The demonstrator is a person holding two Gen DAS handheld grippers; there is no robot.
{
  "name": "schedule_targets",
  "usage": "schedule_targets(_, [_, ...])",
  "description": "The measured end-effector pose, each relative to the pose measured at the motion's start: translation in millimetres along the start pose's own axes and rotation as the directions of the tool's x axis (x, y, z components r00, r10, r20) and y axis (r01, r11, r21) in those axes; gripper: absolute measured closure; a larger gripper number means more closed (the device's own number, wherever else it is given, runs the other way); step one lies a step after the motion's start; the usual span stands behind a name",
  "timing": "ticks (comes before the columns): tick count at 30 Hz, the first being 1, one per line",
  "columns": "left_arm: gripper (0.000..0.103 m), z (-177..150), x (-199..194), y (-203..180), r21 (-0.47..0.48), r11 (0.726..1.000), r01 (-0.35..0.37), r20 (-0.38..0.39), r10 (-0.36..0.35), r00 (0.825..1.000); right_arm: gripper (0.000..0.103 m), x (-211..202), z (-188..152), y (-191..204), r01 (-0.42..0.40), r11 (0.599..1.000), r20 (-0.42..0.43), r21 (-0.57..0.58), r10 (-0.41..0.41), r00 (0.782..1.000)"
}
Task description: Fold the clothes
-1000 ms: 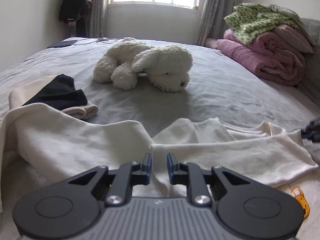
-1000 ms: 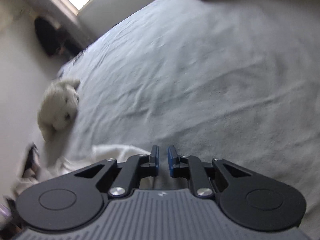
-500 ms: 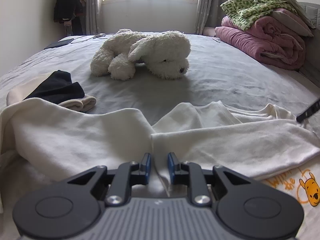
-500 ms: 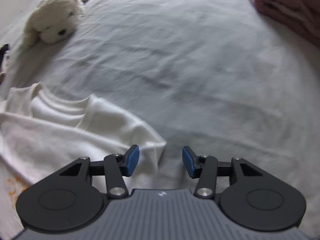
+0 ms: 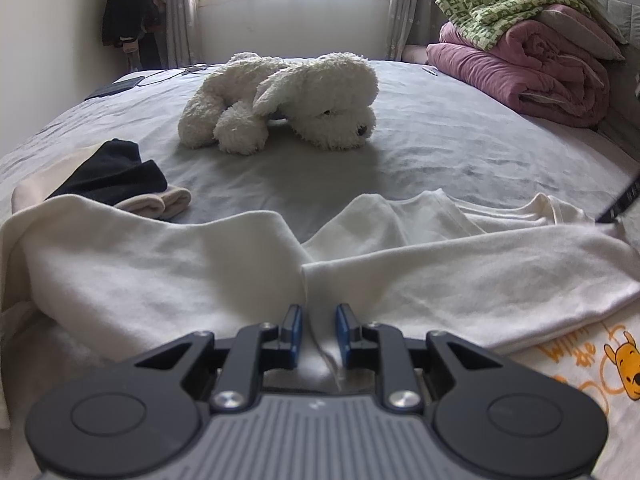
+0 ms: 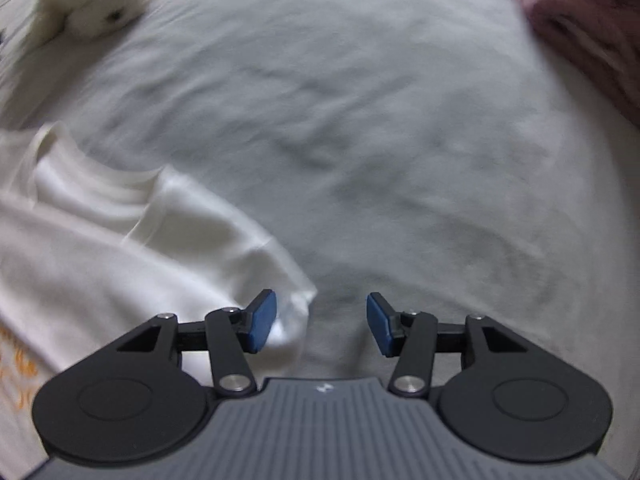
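Observation:
A cream long-sleeved top (image 5: 132,268) lies spread across the grey bed, with a yellow bear print (image 5: 618,362) at its lower right. My left gripper (image 5: 319,330) is shut on a raised fold of this top, and the fabric runs up between the blue pads. One sleeve (image 5: 480,276) stretches right from that fold. In the right wrist view the sleeve's end (image 6: 276,276) rests flat on the sheet. My right gripper (image 6: 322,322) is open just above it, its left pad (image 6: 262,320) over the cuff corner, nothing between the fingers. The view is blurred.
A white plush dog (image 5: 288,100) lies mid-bed. A dark garment (image 5: 112,172) sits on a pale folded piece at the left. Pink and green quilts (image 5: 528,52) are stacked at the right. A flat dark device with cables (image 5: 116,86) lies far left near the window.
The right gripper went from shut to wide open and now hovers over the sleeve end lying on the bed. The left gripper kept its hold, shifting only slightly.

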State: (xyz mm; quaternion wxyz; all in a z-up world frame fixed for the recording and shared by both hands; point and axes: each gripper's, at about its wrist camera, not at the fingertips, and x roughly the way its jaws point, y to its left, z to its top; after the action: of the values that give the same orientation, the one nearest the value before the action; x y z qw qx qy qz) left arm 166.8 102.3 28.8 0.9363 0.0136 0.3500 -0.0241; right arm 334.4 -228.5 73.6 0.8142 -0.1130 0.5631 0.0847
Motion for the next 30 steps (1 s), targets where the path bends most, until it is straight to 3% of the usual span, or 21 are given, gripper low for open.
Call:
schedule_targets(3, [0.083,0,0,2,-0.015,1.0,0.005,-0.006,-0.005,1.0,0.05,-5,4,-9,0.009,0.998,0.024,0.057,-0.01,1.0])
schedule_targets(10, [0.083,0,1,4,-0.025,1.0,0.015,-0.009,-0.016,1.0,0.05,10,0,19,0.046,0.993,-0.048,-0.112,-0.051,0.998])
schedule_targets(15, [0.083,1,2,5,-0.032,0.999,0.019,-0.014,-0.02,1.0,0.05,6,-8,21,0.101,0.961,-0.124,-0.256,-0.136,0.983])
schedule_targets(20, [0.082,1,1,5,-0.032,0.999,0.021,-0.016,-0.021,1.0,0.045,11,-6,23,0.149,0.951,-0.119,-0.27,-0.186,0.975])
schedule_targets(23, [0.082,1,2,6,-0.034,0.999,0.024,-0.017,-0.025,1.0,0.042,16,-3,30,0.218,0.925,-0.091,-0.311,-0.258,0.962])
schedule_targets(27, [0.082,1,1,6,-0.036,0.999,0.022,-0.021,-0.023,1.0,0.04,14,-1,31,0.402,0.841,0.022,-0.362,-0.423,0.906])
schedule_targets(29, [0.082,2,0,7,-0.04,0.999,0.022,-0.026,-0.023,0.999,0.04,10,1,15,0.455,0.847,0.073,-0.274,-0.453,0.888])
schedule_targets(30, [0.082,3,0,7,-0.043,0.999,0.022,-0.029,-0.023,0.999,0.04,4,-2,6,0.415,0.884,0.095,-0.217,-0.404,0.91])
